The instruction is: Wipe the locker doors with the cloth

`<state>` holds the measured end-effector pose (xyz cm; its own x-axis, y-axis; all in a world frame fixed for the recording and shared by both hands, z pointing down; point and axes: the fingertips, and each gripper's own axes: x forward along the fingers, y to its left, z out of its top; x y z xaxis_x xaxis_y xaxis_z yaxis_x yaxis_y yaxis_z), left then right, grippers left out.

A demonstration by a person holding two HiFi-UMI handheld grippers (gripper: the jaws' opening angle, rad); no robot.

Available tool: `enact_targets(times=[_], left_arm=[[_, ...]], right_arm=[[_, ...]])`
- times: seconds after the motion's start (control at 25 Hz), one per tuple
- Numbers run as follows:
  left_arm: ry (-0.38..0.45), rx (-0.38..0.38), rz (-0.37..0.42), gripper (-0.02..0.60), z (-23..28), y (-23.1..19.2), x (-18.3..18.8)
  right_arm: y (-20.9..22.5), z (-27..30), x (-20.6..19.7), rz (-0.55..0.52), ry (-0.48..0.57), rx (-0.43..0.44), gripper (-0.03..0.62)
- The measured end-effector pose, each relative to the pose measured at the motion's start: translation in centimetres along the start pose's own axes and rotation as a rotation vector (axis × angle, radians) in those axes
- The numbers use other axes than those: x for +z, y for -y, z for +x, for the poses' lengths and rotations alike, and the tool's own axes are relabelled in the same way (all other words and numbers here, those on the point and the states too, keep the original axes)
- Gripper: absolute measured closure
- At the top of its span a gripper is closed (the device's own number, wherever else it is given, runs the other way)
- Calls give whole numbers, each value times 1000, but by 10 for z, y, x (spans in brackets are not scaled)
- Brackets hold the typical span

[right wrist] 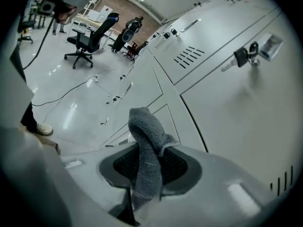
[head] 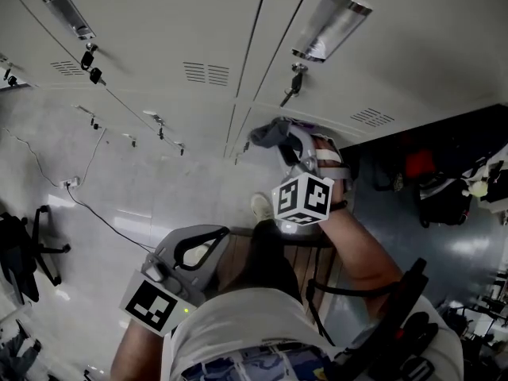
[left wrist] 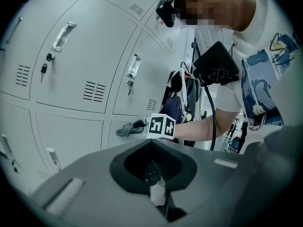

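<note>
A chair [head: 20, 252] stands at far left on the pale floor [head: 119, 181], and a thin cable [head: 87, 205] trails across it past the foot of the lockers [head: 159, 38]. My left tongs [head: 200, 248] hang low by my waist, well apart from the doors. Their own view shows the jaws together with nothing between them.

Right of centre, the grey cloth [head: 268, 133] sits at a lower door [head: 262, 161], just beside the seam between two locker columns. My right tongs [head: 292, 143] are clamped on it. In their own view the cloth runs up between the jaws and a rolled fold sticks out past the tips towards the grey panel. The left tongs view shows the fold right up against the door, though I cannot tell for sure whether it presses on the metal.

On the door above, a key [head: 292, 86] hangs in its lock under a bright handle [head: 329, 24]. My bare right arm reaches from my body to the tongs. At far right, dark bags [head: 432, 197] lie on a darker stretch of floor beyond the end of the lockers.
</note>
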<state>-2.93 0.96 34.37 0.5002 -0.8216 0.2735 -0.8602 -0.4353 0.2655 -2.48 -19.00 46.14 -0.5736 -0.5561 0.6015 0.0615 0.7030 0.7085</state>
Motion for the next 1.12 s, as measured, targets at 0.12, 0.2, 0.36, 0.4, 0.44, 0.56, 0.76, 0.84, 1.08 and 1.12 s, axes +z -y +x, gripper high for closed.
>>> enact_targets(times=[0.12,0.2,0.36,0.4,0.44,0.56,0.76,0.84,1.08,1.12], left_arm=[[-8,-5,0,578,1,2,-3],[-16,-4,-4,578,1,1,-5],[-24,4,-7,578,2,-2,-6],[-24,7,-9,578,2,-3,-7],[-24,9,-10,578,3,-3,-7],[-28,17,-17,578,2,-5,-10],[-39,27,-25,578,2,-6,-15],[-41,31,-30,578,2,-5,-15],[-43,40,-19,578,0,-3,-15],[-40,40,-18,578,-1,-2,-14]], right_arm=[[-11,14,0,-10,-5,29,482],[-24,28,-1,-1,-13,64,482],[-51,53,-5,-10,-37,116,484],[-59,60,-9,-12,-47,131,484],[-66,67,-14,-12,-58,147,484],[-86,82,-27,-12,-78,181,484],[-111,102,-46,12,-112,235,485],[-124,112,-57,9,-135,265,485],[-151,129,-80,-21,-165,330,485],[-149,126,-79,-22,-163,331,484]])
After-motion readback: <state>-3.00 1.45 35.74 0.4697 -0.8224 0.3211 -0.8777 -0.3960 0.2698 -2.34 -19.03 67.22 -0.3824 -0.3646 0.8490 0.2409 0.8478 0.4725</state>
